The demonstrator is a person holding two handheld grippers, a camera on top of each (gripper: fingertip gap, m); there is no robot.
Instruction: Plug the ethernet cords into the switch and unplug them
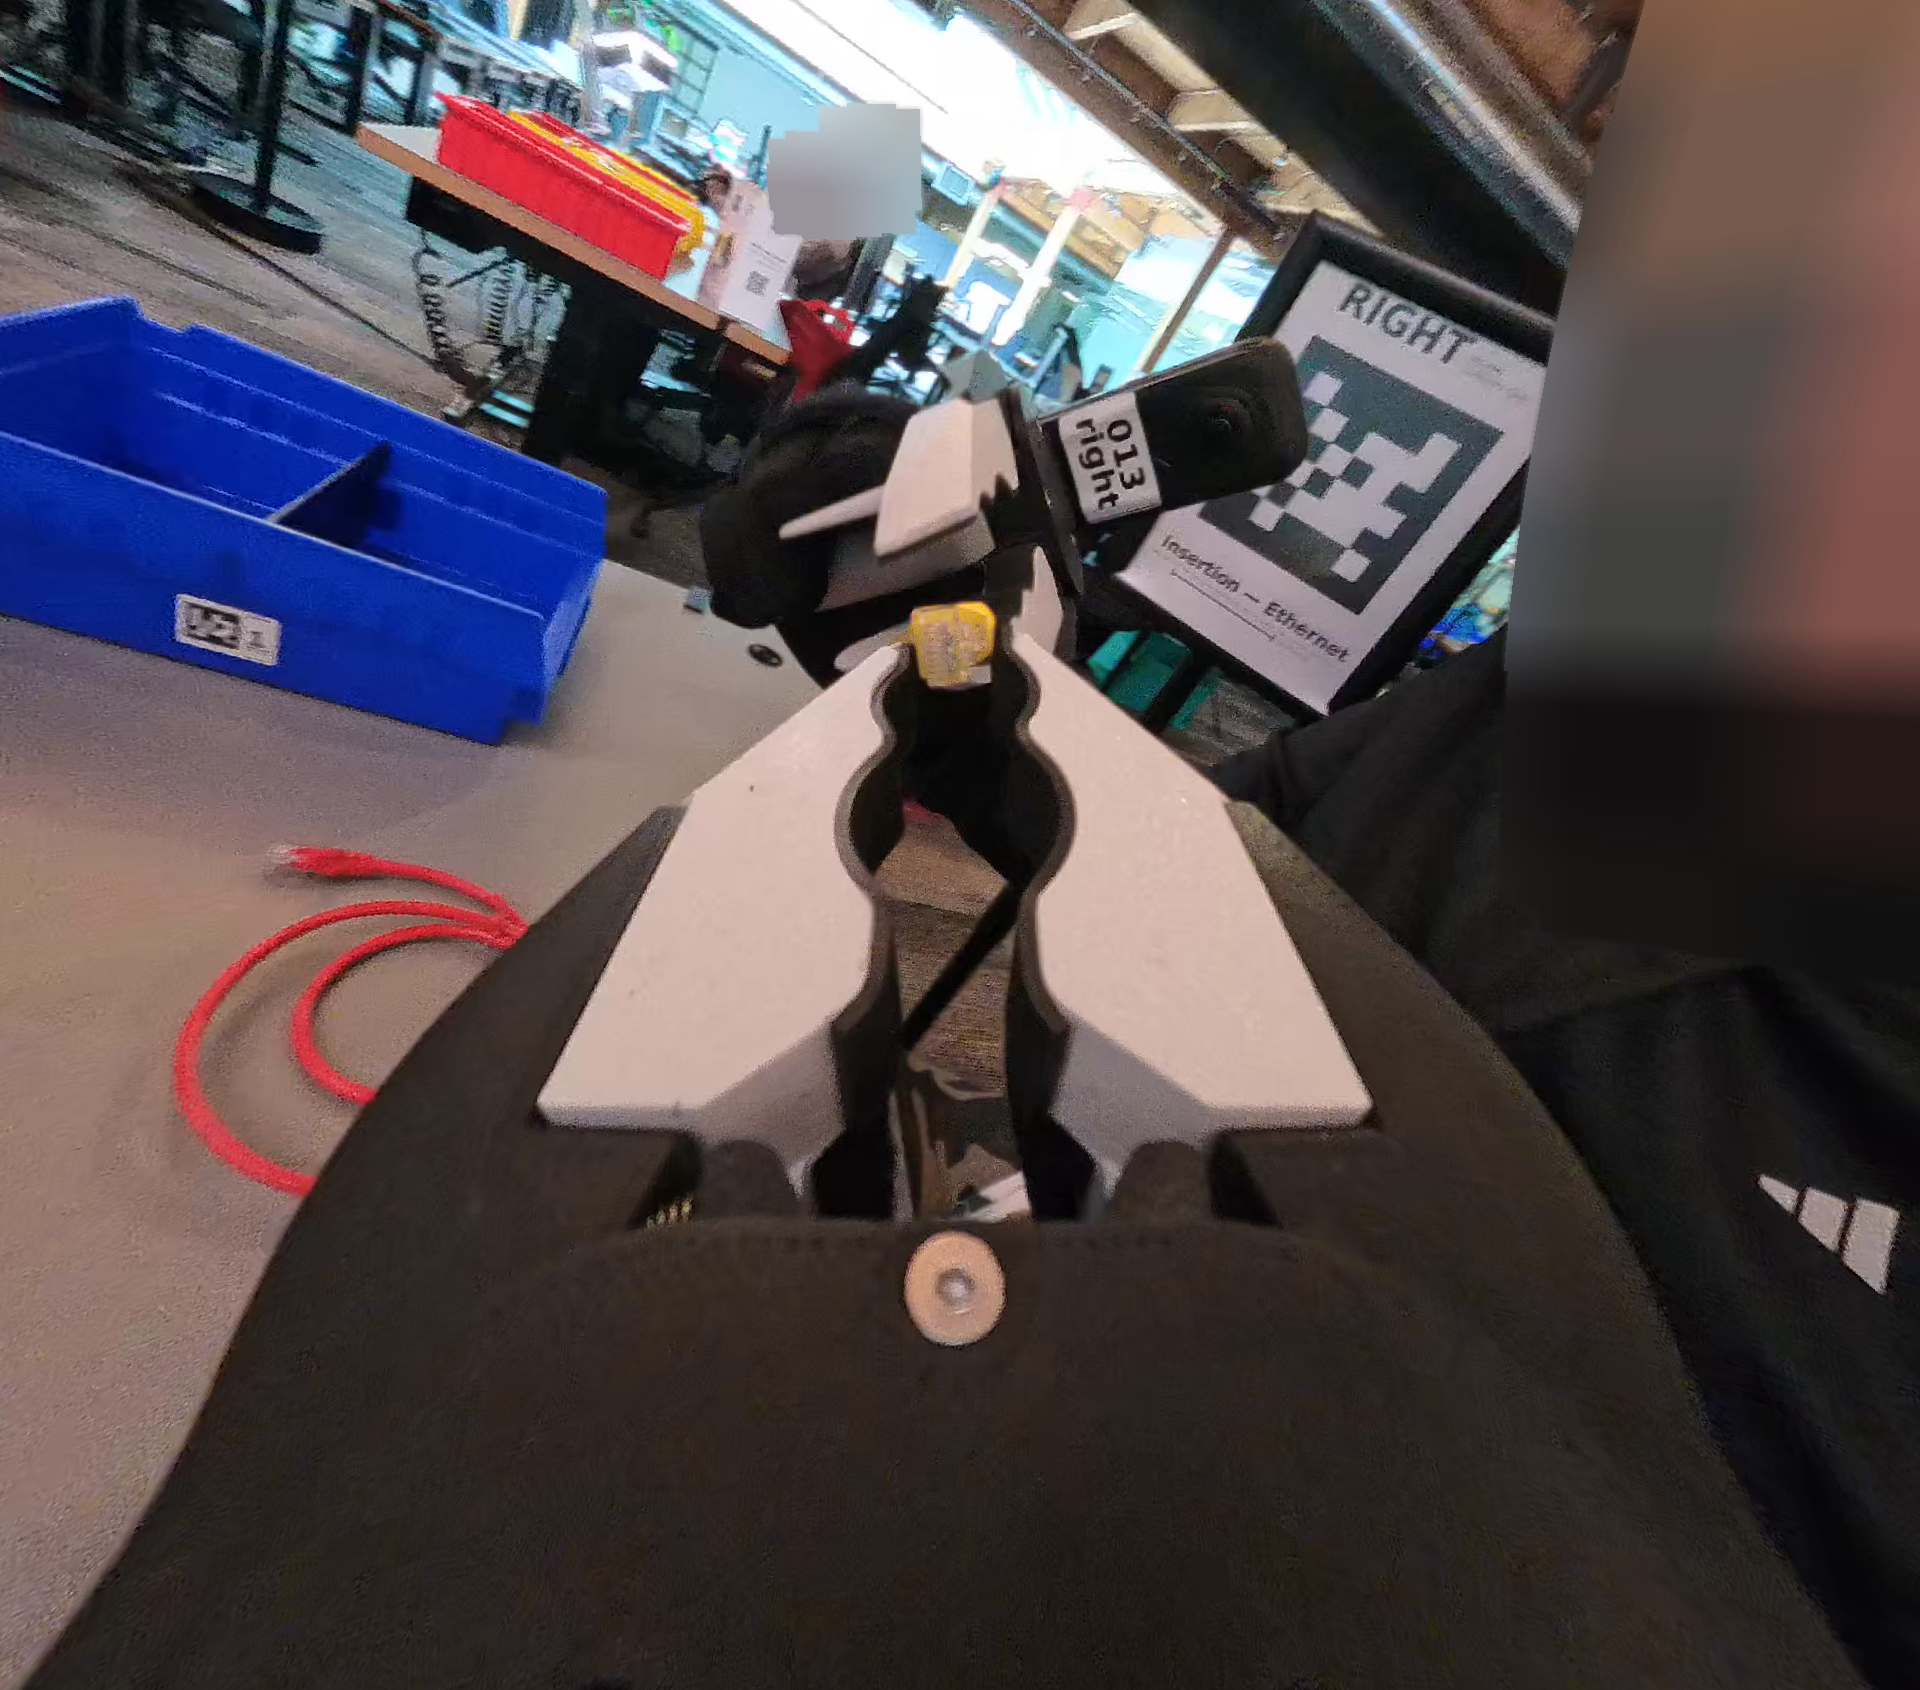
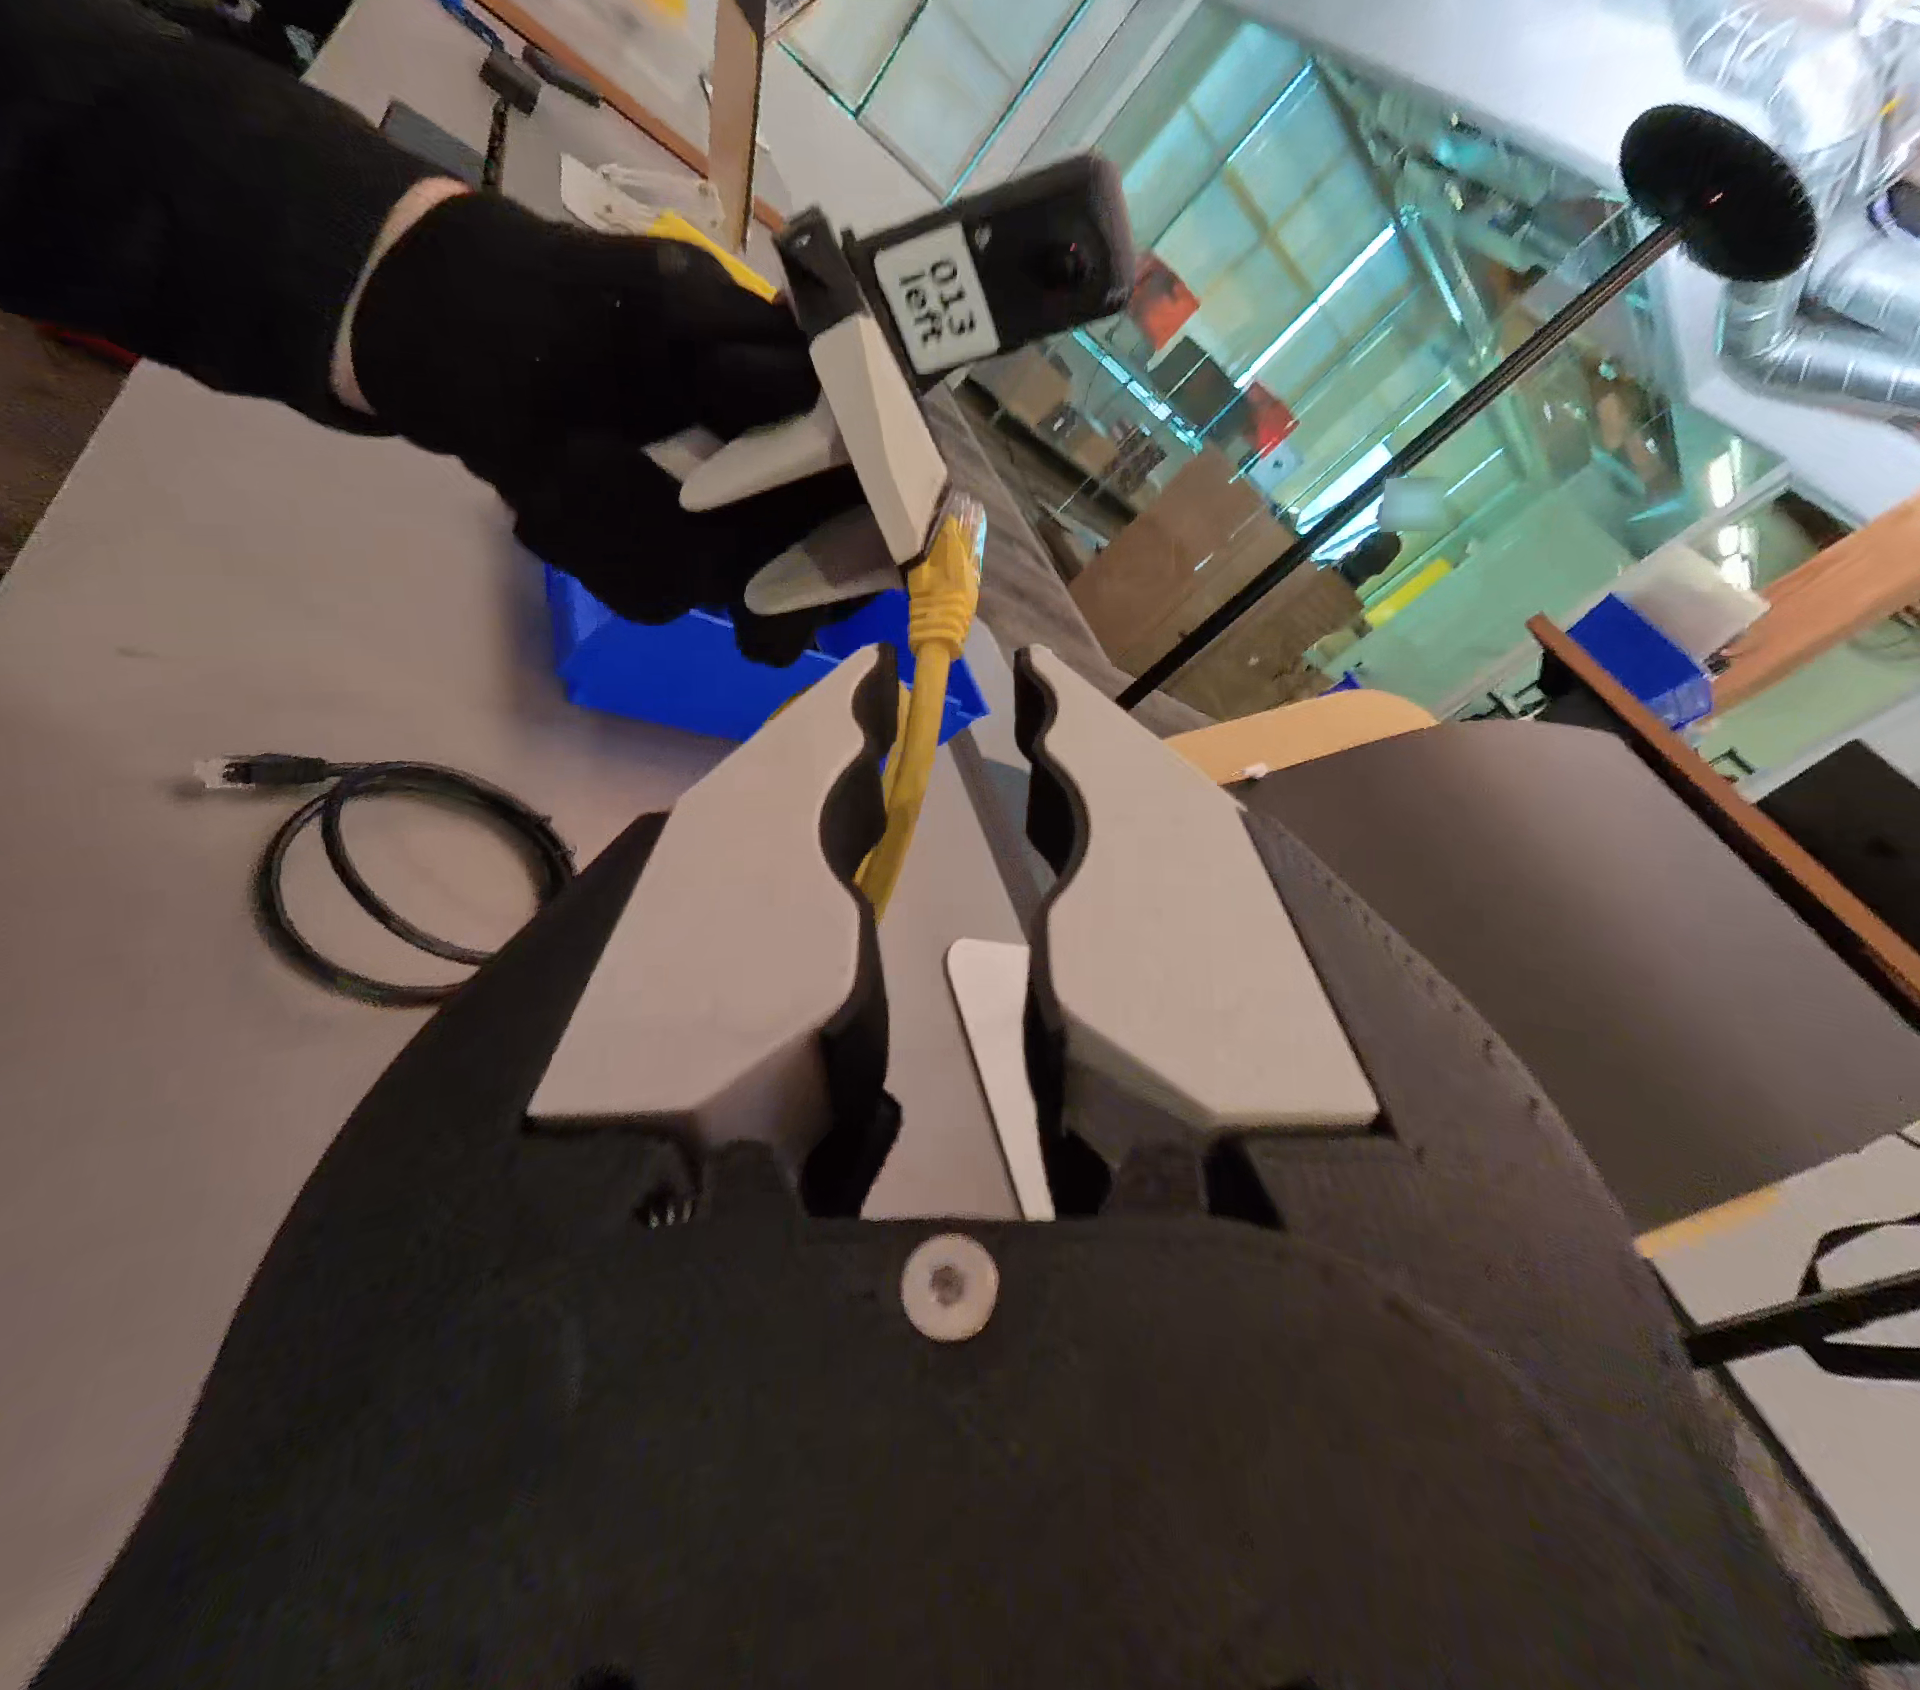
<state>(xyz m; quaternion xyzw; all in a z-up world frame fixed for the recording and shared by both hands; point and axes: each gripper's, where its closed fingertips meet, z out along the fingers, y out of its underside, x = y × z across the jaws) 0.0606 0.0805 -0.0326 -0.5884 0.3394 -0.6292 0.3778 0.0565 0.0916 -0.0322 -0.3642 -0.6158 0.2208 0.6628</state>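
Observation:
My left gripper [image 1: 954, 664] is shut on the clear plug of a yellow ethernet cord [image 1: 951, 643], held up above the grey table. The right wrist view shows the same gripper [image 2: 883, 570] in a black-gloved hand, with the plug [image 2: 951, 549] at its fingertips. The yellow cord [image 2: 914, 767] hangs down and passes between the fingers of my right gripper [image 2: 954, 664], which is open and close to the cord. The right gripper [image 1: 961, 591] shows just behind the plug in the left wrist view. A red cord [image 1: 312, 965] and a black cord [image 2: 395, 871] lie looped on the table. No switch shows.
A blue bin [image 1: 260, 518] stands on the grey table [image 1: 125, 809] behind the cords, also in the right wrist view [image 2: 675, 674]. A framed marker sign [image 1: 1351, 477] stands at the right. A person in dark clothing is close on the right. Other tables stand farther off.

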